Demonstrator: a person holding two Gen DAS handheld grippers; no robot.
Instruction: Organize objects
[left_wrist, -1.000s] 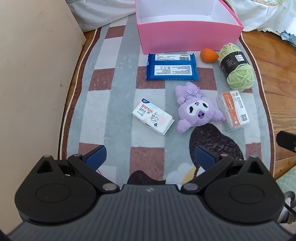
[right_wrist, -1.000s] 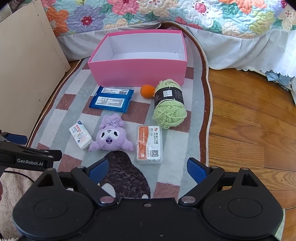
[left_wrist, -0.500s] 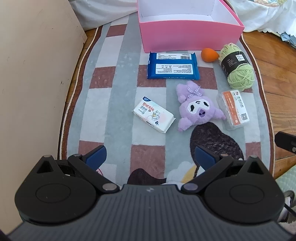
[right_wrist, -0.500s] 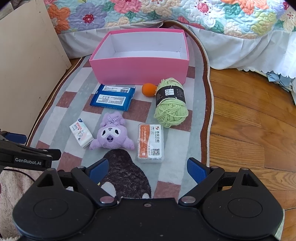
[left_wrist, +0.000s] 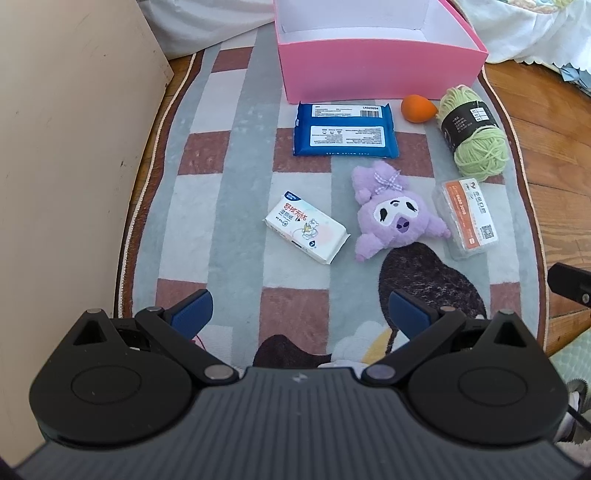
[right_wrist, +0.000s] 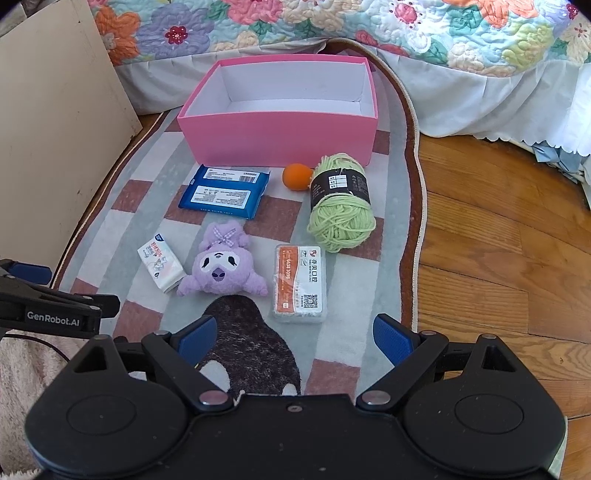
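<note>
An empty pink box (left_wrist: 380, 70) (right_wrist: 280, 136) stands at the rug's far end. In front of it lie a blue wipes pack (left_wrist: 345, 131) (right_wrist: 225, 192), an orange egg-shaped sponge (left_wrist: 418, 108) (right_wrist: 296, 176) and a green yarn ball (left_wrist: 474, 138) (right_wrist: 340, 208). Nearer me are a white tissue pack (left_wrist: 306, 230) (right_wrist: 161, 262), a purple plush toy (left_wrist: 393, 214) (right_wrist: 221, 266) and a clear floss-pick case with an orange label (left_wrist: 467, 218) (right_wrist: 300, 282). My left gripper (left_wrist: 299, 312) hangs open short of the tissue pack. My right gripper (right_wrist: 295, 338) is open just before the case. Both hold nothing.
Everything lies on a checked rug (left_wrist: 229, 177) (right_wrist: 391, 236) over a wooden floor (right_wrist: 498, 236). A beige board (left_wrist: 66, 147) (right_wrist: 55, 140) stands along the left. A bed with a floral quilt (right_wrist: 369, 26) rises behind the box. The left gripper's side (right_wrist: 48, 310) shows at the right view's left edge.
Both grippers have crept forward toward the objects, which now look slightly larger and nearer. The jaws stay open and nothing on the rug has moved.
</note>
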